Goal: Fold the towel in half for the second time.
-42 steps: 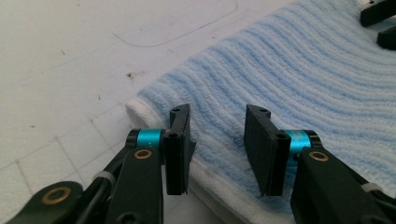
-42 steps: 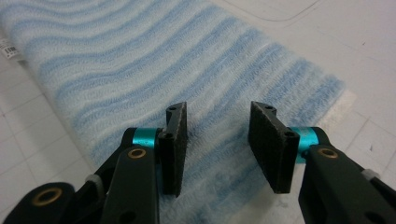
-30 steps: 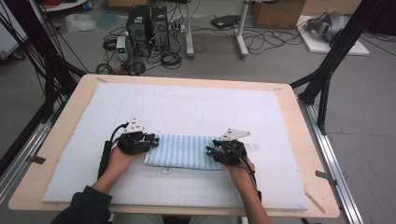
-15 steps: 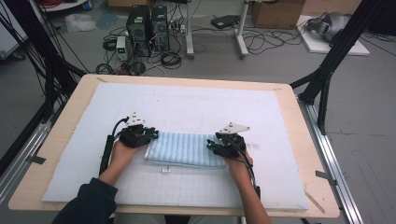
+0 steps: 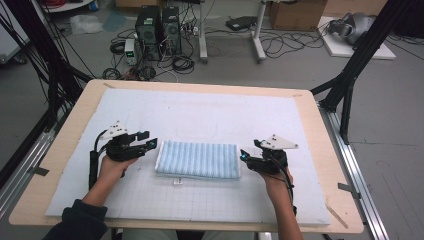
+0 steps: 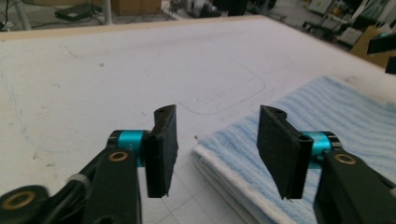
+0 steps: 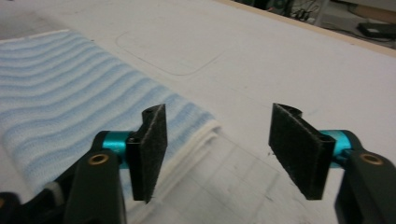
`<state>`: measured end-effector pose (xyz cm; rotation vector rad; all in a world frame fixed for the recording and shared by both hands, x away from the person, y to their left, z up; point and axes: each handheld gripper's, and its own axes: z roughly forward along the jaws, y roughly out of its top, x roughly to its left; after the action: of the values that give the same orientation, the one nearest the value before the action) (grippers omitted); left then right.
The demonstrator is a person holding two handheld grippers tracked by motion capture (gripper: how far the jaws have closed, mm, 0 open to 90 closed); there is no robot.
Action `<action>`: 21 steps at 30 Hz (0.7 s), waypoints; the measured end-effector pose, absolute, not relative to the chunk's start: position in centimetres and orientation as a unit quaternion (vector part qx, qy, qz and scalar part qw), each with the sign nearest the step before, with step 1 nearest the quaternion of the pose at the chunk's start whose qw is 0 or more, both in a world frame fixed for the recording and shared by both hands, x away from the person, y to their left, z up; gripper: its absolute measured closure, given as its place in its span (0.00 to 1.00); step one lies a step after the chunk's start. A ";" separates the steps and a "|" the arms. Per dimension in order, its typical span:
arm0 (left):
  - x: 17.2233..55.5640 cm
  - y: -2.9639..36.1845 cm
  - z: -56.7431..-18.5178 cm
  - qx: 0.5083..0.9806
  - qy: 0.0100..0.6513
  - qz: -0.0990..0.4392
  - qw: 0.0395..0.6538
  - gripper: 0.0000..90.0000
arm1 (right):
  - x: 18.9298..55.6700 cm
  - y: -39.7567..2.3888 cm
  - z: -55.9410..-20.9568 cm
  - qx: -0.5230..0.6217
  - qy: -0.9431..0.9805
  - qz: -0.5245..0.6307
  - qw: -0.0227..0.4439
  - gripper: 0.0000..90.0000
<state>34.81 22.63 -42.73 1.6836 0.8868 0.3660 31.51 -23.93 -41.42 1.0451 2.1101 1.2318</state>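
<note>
A folded blue-and-white striped towel [image 5: 197, 160] is lying flat on the white mat [image 5: 200, 115] that is covering the worktop [image 5: 320, 135], slightly toward six o'clock of the mat's middle. The left tool [image 5: 152, 144] is being held just off the towel's nine o'clock edge, and the right tool [image 5: 243, 156] just off its three o'clock edge; neither is touching the cloth. In the left gripper view, the left tool [image 6: 217, 149] is seen with its jaws standing wide, having just been opening, with only the towel's corner [image 6: 219, 154] lying below the gap. In the right gripper view, the right tool [image 7: 224, 151] is likewise spread wide, having just been opening, nothing being gripped, the towel's edge [image 7: 196, 121] lying under its left jaw.
</note>
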 end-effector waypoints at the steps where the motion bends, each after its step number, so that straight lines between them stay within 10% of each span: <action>1: 34.7 22.8 -42.6 0.712 0.381 0.156 0.569 0.44 | 31.3 -24.3 -41.3 0.386 0.768 0.449 0.244 0.35; 5: 34.3 23.6 -42.3 0.696 0.402 0.165 0.571 0.19 | 30.5 -25.6 -40.7 0.397 0.762 0.437 0.266 0.23; 21: 33.3 23.7 -42.0 0.703 0.359 0.192 0.583 0.19 | 29.6 -27.8 -40.9 0.400 0.741 0.462 0.277 0.13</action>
<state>33.31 23.72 -42.00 1.6418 0.8376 0.4490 29.57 -27.81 -40.93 1.0752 1.9906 1.2399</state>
